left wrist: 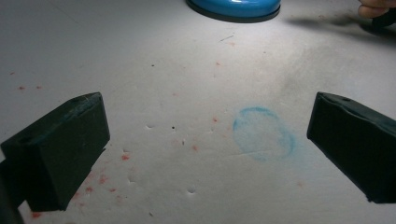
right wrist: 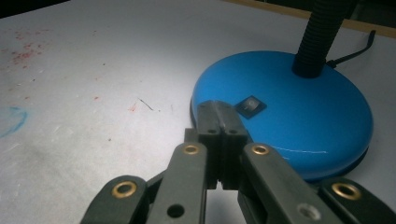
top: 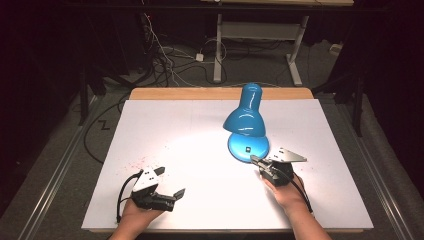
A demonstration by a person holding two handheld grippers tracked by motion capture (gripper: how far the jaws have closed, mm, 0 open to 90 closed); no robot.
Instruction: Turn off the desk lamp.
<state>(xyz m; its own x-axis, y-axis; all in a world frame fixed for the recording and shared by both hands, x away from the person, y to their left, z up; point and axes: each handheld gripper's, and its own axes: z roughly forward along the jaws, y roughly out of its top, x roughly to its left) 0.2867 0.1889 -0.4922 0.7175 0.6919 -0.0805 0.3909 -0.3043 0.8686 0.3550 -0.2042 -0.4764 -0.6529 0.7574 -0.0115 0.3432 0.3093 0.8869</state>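
The right gripper [right wrist: 219, 119] has its jaws pressed together, empty, tips over the near edge of the blue lamp's base [right wrist: 299, 116], just short of its small switch [right wrist: 251, 106]. The left gripper [left wrist: 205, 149] gapes wide, well apart from the lamp, above the white table sheet [top: 200, 130] flecked red, with a faint blue ring [left wrist: 264, 134]. No writing is legible. Cables [top: 170, 60] lie on the dark floor beyond.

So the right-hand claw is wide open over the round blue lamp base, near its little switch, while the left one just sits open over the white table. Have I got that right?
Not quite: the right gripper is shut, not wide open. The right gripper view shows its two black jaws pressed together with nothing between them, tips over the round blue lamp base beside the small dark switch. The rest holds: the left gripper is open over the white table.
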